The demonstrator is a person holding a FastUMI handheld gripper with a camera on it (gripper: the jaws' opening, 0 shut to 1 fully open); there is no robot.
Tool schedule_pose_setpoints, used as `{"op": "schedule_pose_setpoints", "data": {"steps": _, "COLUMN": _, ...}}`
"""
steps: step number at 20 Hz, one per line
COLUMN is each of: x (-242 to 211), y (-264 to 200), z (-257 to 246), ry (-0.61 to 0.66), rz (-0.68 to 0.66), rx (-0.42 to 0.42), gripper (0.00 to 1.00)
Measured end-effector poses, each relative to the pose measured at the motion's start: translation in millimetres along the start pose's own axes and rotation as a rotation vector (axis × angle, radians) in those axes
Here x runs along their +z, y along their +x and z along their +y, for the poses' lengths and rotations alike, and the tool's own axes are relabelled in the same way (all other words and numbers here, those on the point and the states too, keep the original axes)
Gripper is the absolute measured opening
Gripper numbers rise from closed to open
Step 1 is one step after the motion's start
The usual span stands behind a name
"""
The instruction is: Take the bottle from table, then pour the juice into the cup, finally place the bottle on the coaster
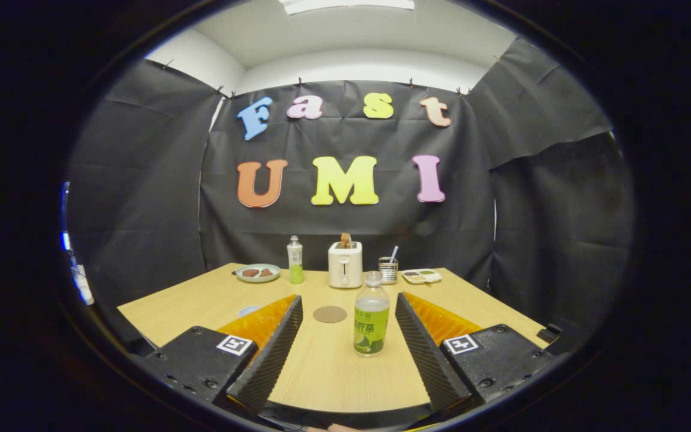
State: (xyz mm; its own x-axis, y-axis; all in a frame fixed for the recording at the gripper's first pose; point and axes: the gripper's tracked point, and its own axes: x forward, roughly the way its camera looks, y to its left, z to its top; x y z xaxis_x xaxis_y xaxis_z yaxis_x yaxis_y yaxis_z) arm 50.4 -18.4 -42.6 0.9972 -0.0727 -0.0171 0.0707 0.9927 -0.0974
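My fingers [348, 312] stand spread wide and released, two ridged wedges with nothing pressed between them. The bottle [372, 315] stands upright on the bench [333, 372] inside their gap, nearer my right finger and touching neither. It is clear plastic, round-shouldered, with a pale cap, a green wrap-around label and greenish liquid showing through.

At about 11 o'clock from the bottle, just beyond my fingertips, lies the coaster [330, 314], a flat brown disc with a dull, cork-like face. The bench top is smooth pale wood grain.

Behind my left finger, at about 9 o'clock from the coaster, a sliver of pale blue rounded rim [248, 310] peeks out; I cannot tell what it is.

Along the far edge at 12 o'clock I count five things: one round greenish plate [258, 273] with dark pieces on it, one second slim clear bottle [295, 259] with green at its bottom, one boxy white toaster [345, 264] with something brown standing in its slot, one small wire holder [388, 269] with a stick in it, and one shallow white tray [421, 276].
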Motion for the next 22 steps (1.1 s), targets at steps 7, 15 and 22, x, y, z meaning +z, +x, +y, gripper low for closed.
{"op": "schedule_pose_setpoints", "data": {"steps": 7, "x": -30.1, "y": 50.7, "z": -17.3, "ry": -0.011, "rz": 0.030, "rx": -0.021, "gripper": 1.00}}
{"op": "schedule_pose_setpoints", "data": {"steps": 15, "x": -61.1, "y": 116.6, "z": -31.0, "ry": -0.065, "rz": 0.107, "rx": -0.031, "gripper": 1.00}}
{"op": "schedule_pose_setpoints", "data": {"steps": 22, "x": -73.0, "y": 159.1, "z": -40.5, "ry": 0.036, "rz": 0.182, "rx": -0.027, "gripper": 1.00}}
